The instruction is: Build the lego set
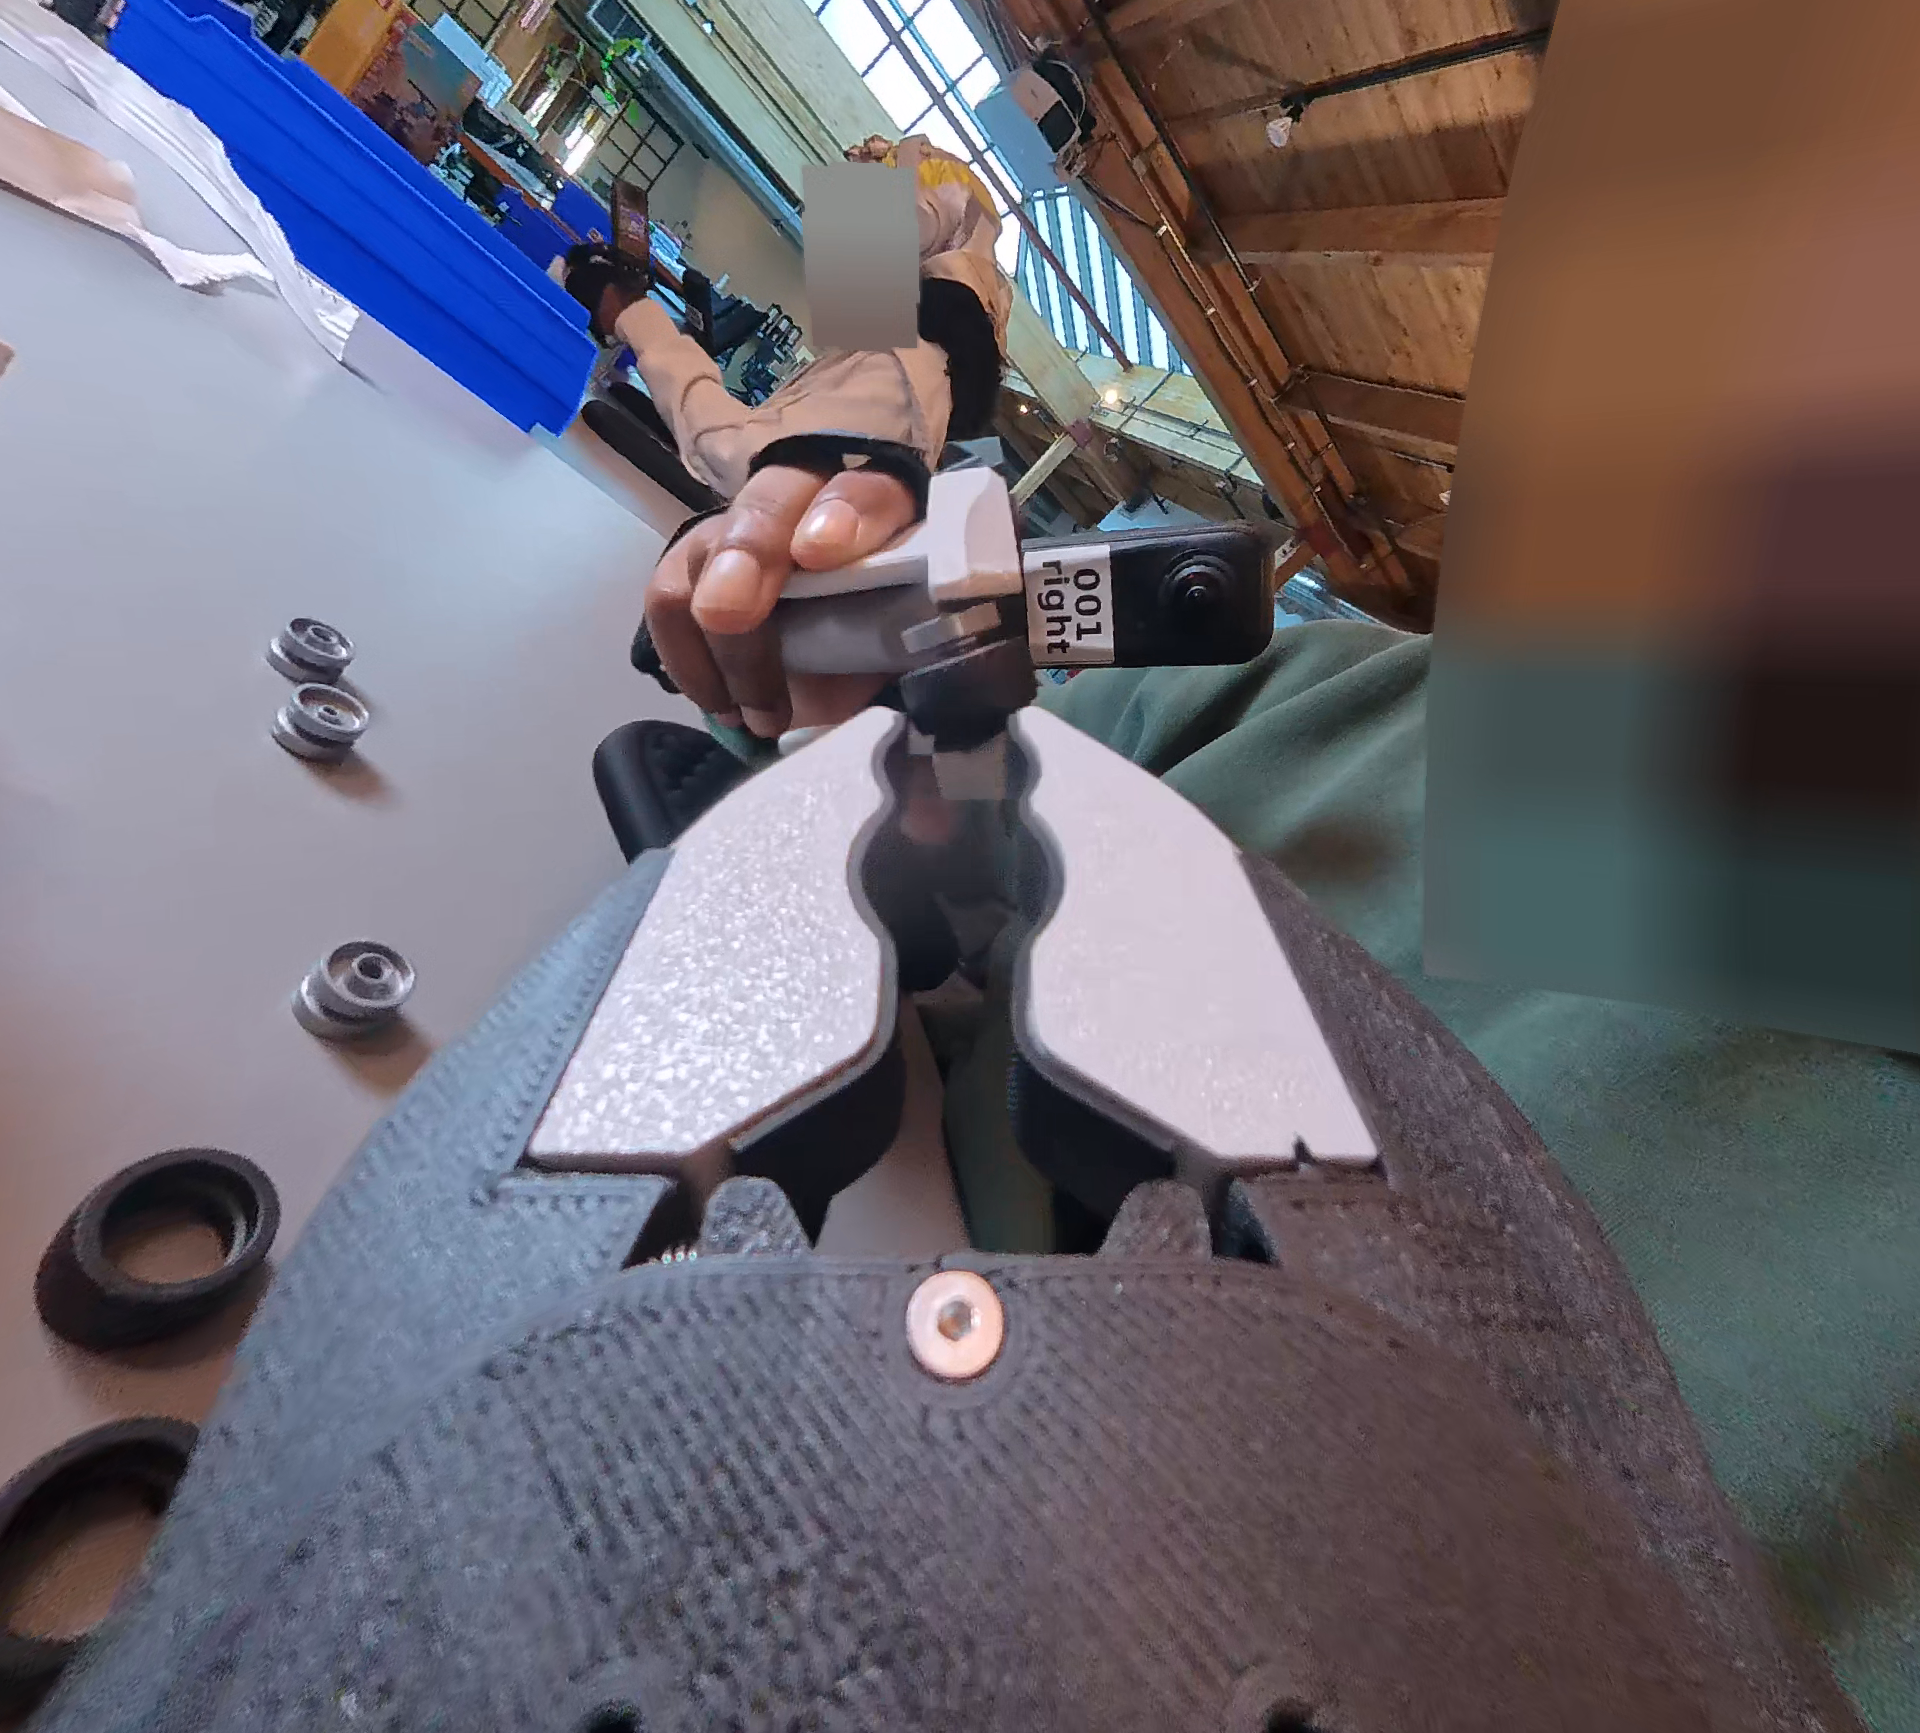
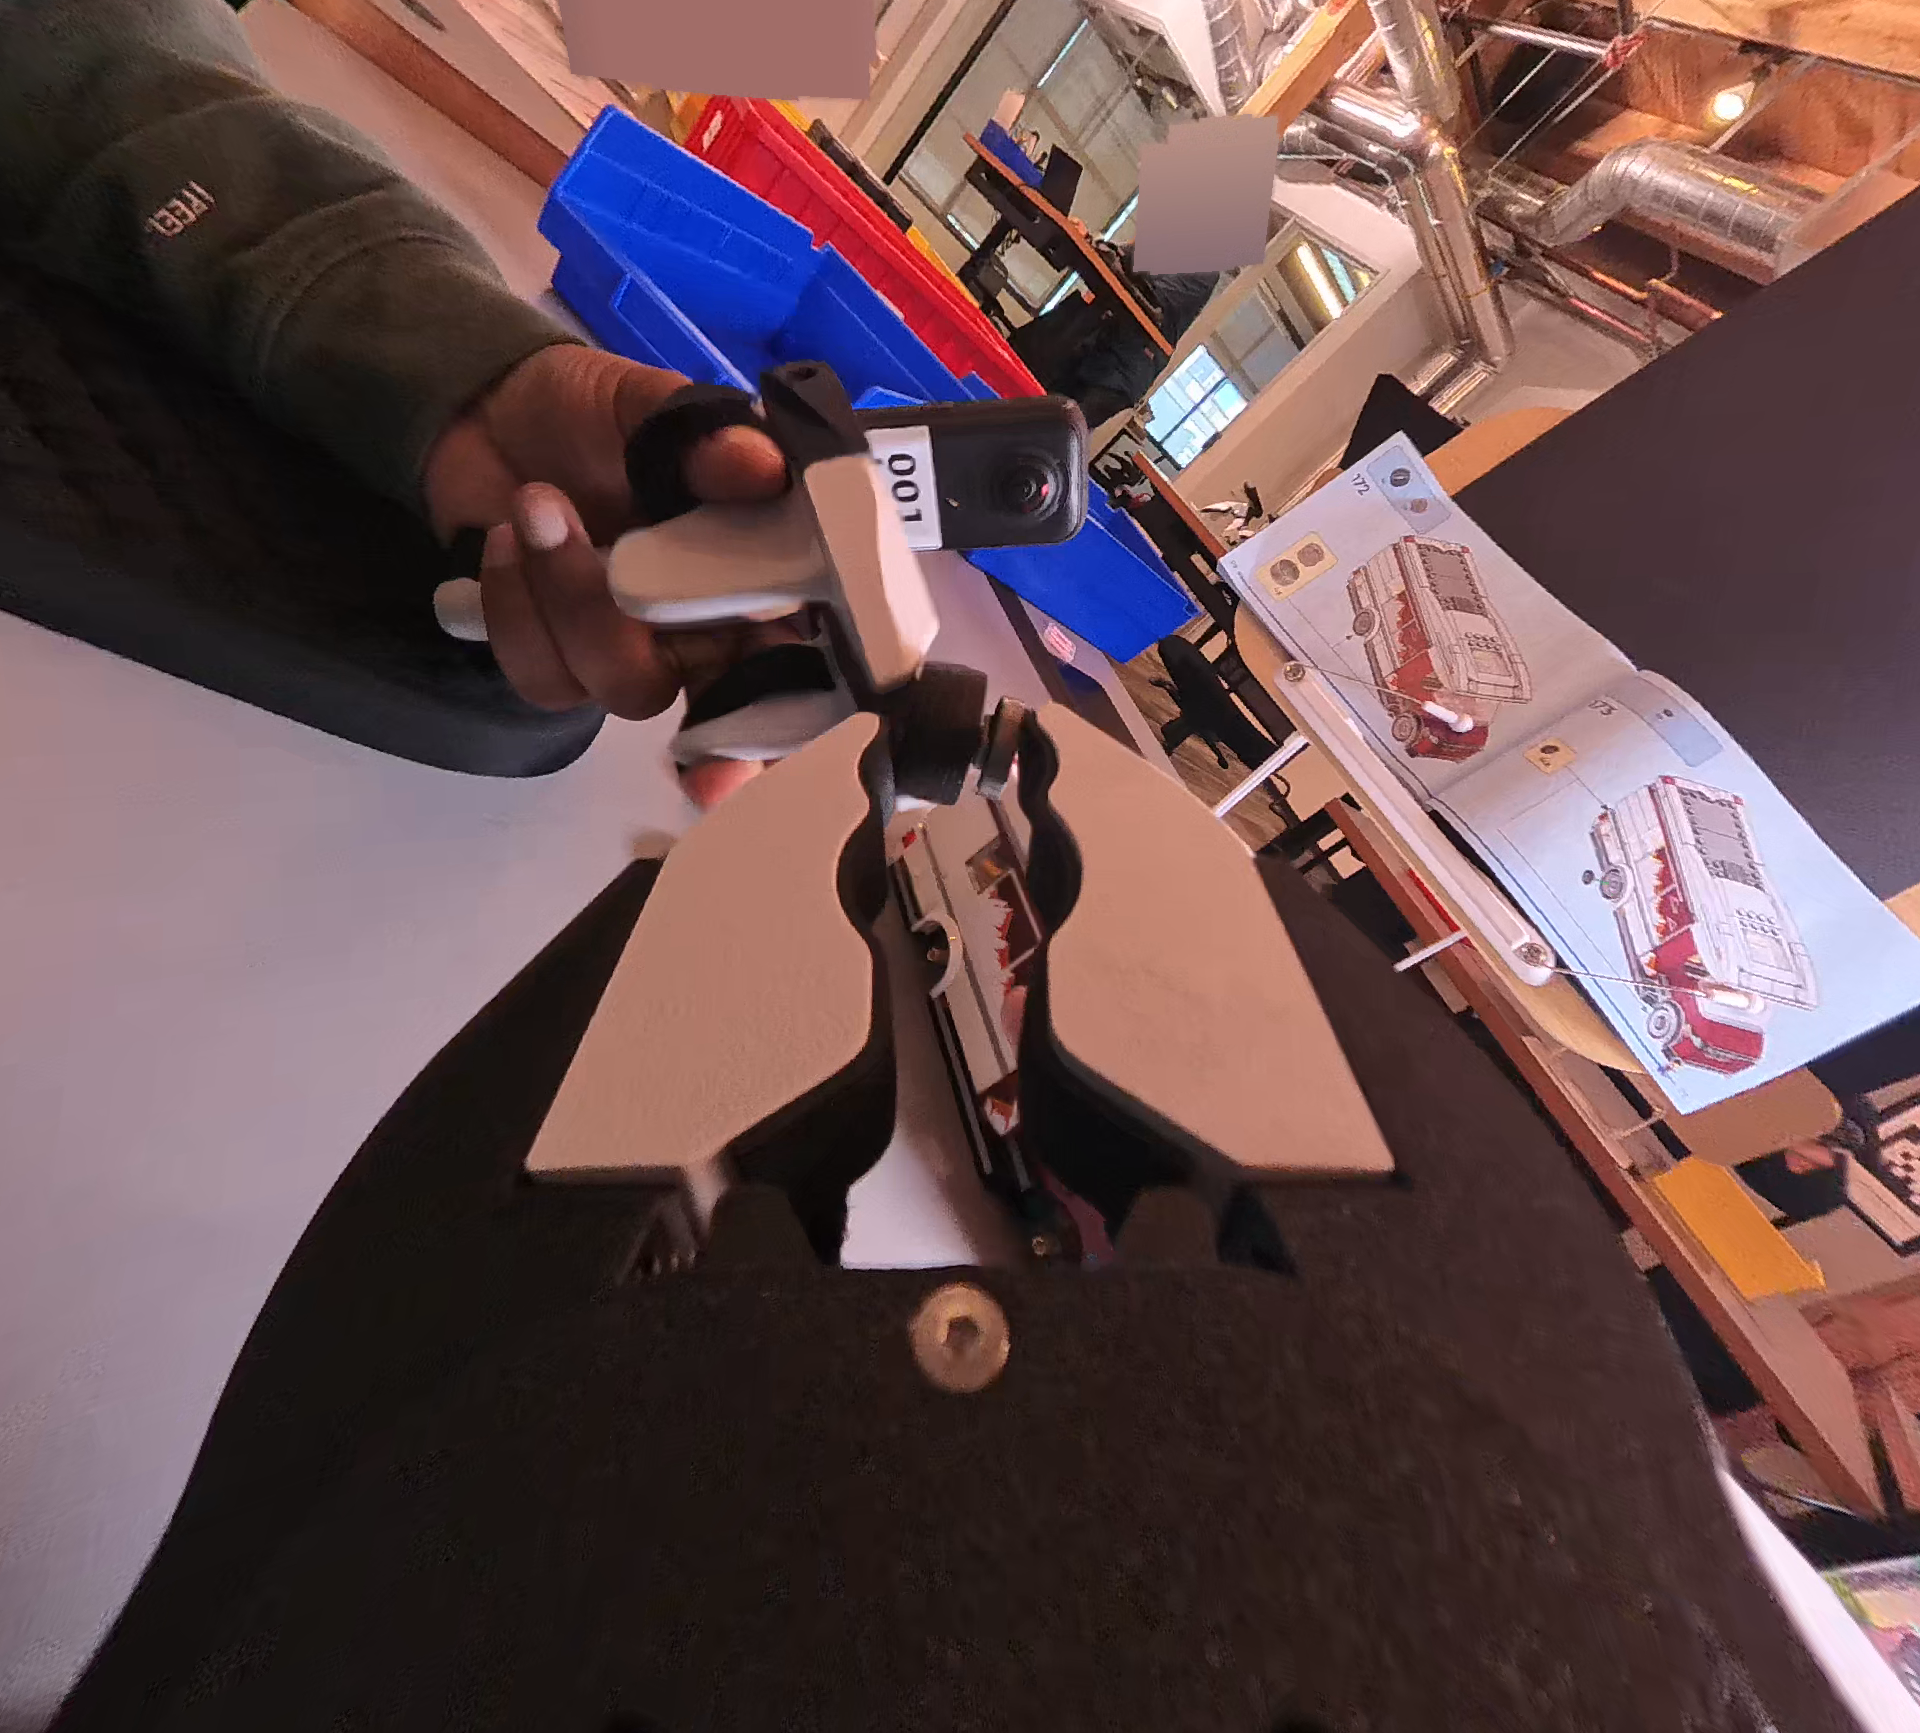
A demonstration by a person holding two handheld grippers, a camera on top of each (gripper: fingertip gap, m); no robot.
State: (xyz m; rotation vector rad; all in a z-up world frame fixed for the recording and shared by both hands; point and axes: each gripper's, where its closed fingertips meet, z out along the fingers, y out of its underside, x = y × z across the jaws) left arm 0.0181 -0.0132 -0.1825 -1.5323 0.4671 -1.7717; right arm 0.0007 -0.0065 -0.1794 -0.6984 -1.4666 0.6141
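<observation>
My two grippers face each other above the grey table point(image 1: 260, 488), with their tips meeting. A black tyre point(image 2: 925, 733) with a grey hub point(image 2: 1003, 748) at its side sits between the fingertips of my right gripper point(image 2: 954, 748). The tyre lies against one pad and the hub against the other. In the left wrist view the same pair, blurred, fills the narrow gap of my left gripper point(image 1: 961, 748), and the hub point(image 1: 968, 771) shows as a grey block. A red and white toy car point(image 2: 971, 945) lies on the table below the right fingers.
Three loose grey hubs point(image 1: 312, 649) point(image 1: 320, 719) point(image 1: 355, 987) and two loose black tyres point(image 1: 156, 1252) point(image 1: 73, 1558) lie on the table. Blue bins point(image 2: 727, 270) and a red bin point(image 2: 862, 197) stand at the back. An open instruction booklet point(image 2: 1558, 748) leans at the right. A person point(image 1: 831, 405) sits beyond the table. Left and right tips are no more than a few centimetres apart.
</observation>
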